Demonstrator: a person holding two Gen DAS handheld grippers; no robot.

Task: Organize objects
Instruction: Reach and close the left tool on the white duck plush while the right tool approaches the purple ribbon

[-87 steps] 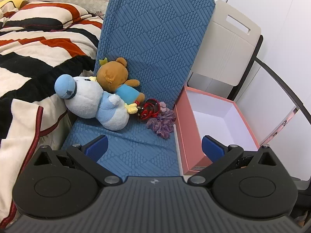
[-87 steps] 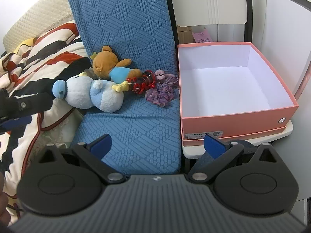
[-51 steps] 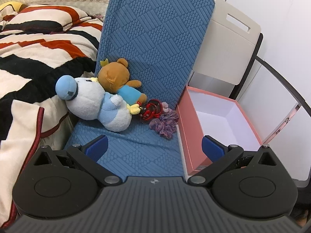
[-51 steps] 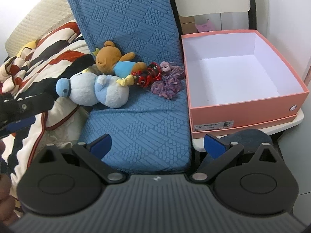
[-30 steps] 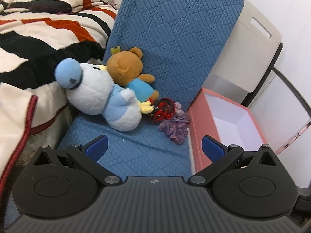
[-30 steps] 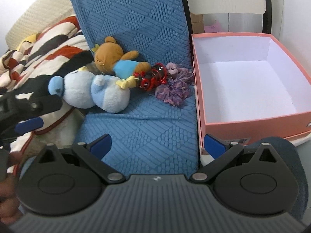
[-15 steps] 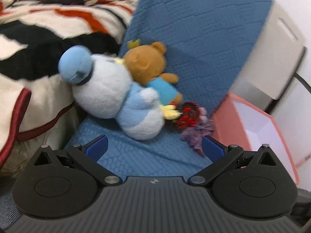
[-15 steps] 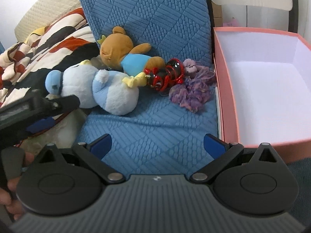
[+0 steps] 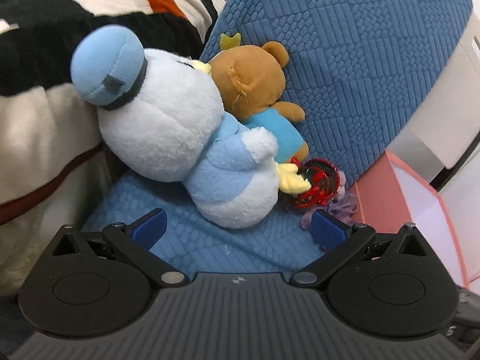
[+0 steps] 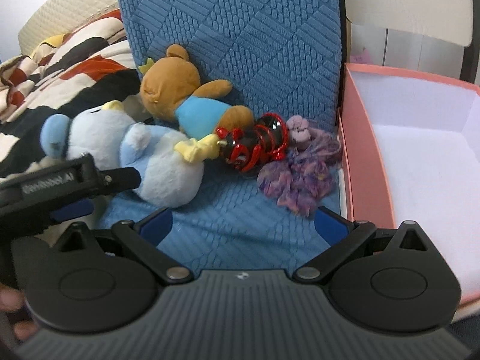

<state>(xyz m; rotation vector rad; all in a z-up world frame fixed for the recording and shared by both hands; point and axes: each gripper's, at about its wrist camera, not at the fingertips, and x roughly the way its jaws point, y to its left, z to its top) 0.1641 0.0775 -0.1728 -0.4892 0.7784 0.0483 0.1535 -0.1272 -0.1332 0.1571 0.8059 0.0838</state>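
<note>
A white and light-blue duck plush lies on the blue chair seat. A brown bear plush lies behind it against the backrest. A red and black spiral toy and a purple fluffy item lie to their right. An empty pink box stands right of the chair. My left gripper is open, close in front of the duck. My right gripper is open over the seat, before the spiral toy.
A striped red, black and cream blanket lies on the bed left of the chair. The blue quilted backrest rises behind the toys. A beige folding chair back stands behind the box. The left gripper's body shows at the right view's left edge.
Both grippers have moved forward and down toward the toys. The duck now fills the left view. The left gripper has come closer in the right view. Both stay open.
</note>
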